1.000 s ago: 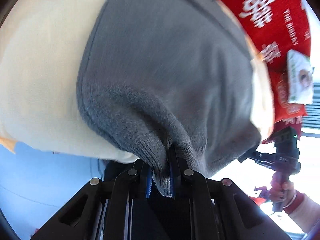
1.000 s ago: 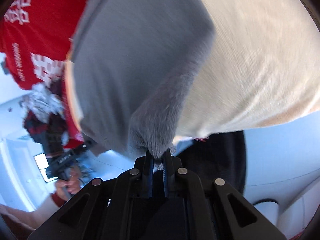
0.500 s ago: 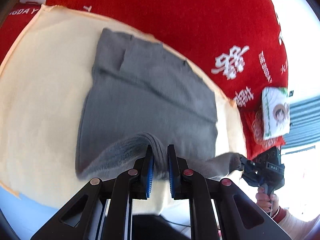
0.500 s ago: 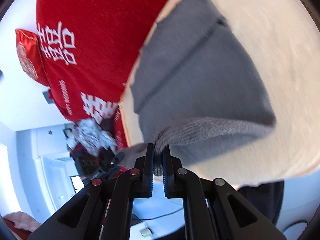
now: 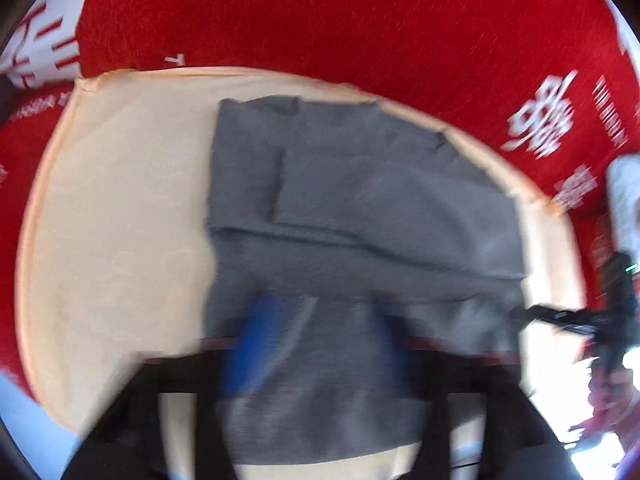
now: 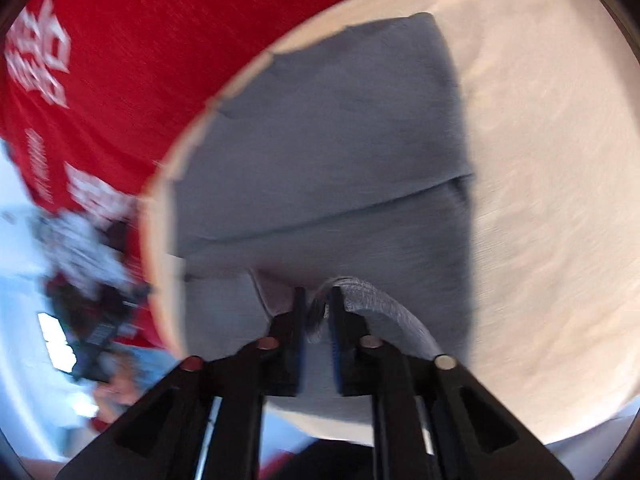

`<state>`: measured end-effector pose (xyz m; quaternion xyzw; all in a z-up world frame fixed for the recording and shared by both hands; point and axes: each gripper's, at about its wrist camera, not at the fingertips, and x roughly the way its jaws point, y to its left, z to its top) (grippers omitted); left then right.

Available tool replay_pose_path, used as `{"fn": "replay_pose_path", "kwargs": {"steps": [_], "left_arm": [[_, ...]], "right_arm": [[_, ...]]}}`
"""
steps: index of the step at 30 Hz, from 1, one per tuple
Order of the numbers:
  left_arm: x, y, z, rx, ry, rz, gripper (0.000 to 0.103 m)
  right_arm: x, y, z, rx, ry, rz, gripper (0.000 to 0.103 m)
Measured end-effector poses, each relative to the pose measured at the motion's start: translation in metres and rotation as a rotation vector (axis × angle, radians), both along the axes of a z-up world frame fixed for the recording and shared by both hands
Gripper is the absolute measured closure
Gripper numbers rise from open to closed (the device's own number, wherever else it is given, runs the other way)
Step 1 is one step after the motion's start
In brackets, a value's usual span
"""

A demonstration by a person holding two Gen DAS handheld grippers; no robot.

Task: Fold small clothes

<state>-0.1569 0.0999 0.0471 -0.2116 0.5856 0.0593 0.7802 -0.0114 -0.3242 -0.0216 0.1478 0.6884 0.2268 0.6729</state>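
A grey knit garment (image 5: 360, 208) lies on a cream cloth (image 5: 120, 216), partly folded over itself. In the left wrist view my left gripper (image 5: 320, 320) is heavily blurred; its blue-padded jaws stand wide apart with the grey fabric lying between them. In the right wrist view the garment (image 6: 340, 140) spreads ahead, and my right gripper (image 6: 318, 304) pinches a bunched grey edge between its nearly closed jaws. The right gripper also shows at the right edge of the left wrist view (image 5: 560, 316).
A red cloth with white characters (image 5: 360, 20) covers the surface under the cream cloth and shows in the right wrist view (image 6: 100, 80). A white printed packet (image 5: 624, 196) lies at the right edge. The person's hand (image 6: 112, 384) shows at the lower left.
Both grippers have carried the near grey edge forward and down over the garment. The left jaws have spread apart and let go of the fabric. The right still pinches its edge.
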Motion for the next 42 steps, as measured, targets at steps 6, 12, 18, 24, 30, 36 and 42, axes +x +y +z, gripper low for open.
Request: {"fn": "replay_pose_path", "kwargs": {"steps": [6,12,18,24,30,36,42], "left_arm": [[0.006,-0.011,-0.031,0.054,0.079,-0.121,0.019],[0.015,-0.006,-0.056,0.014,0.129,-0.169,0.019],[0.02,-0.016,-0.068,0.053,0.17,-0.229,0.063],[0.01,-0.014,-0.039,-0.009,0.087,-0.234,0.093],[0.022,0.001,0.023,-0.018,-0.065,-0.209,0.095],[0.077,0.02,0.054,0.037,-0.193,-0.168,0.095],[0.153,0.023,0.017,0.166,-0.187,-0.133,0.095]], "right_arm": [[-0.003,0.018,0.005,-0.148,-0.107,0.156,0.036],[0.002,0.04,-0.008,-0.226,-0.172,0.223,0.036],[-0.008,0.061,-0.026,-0.322,-0.23,0.323,0.069],[-0.025,0.059,0.013,-0.313,-0.321,0.305,0.095],[-0.009,0.049,0.068,-0.288,-0.428,0.233,0.095],[0.047,0.062,0.099,-0.305,-0.559,0.23,0.095],[0.118,0.08,0.068,-0.331,-0.575,0.21,0.095]]}}
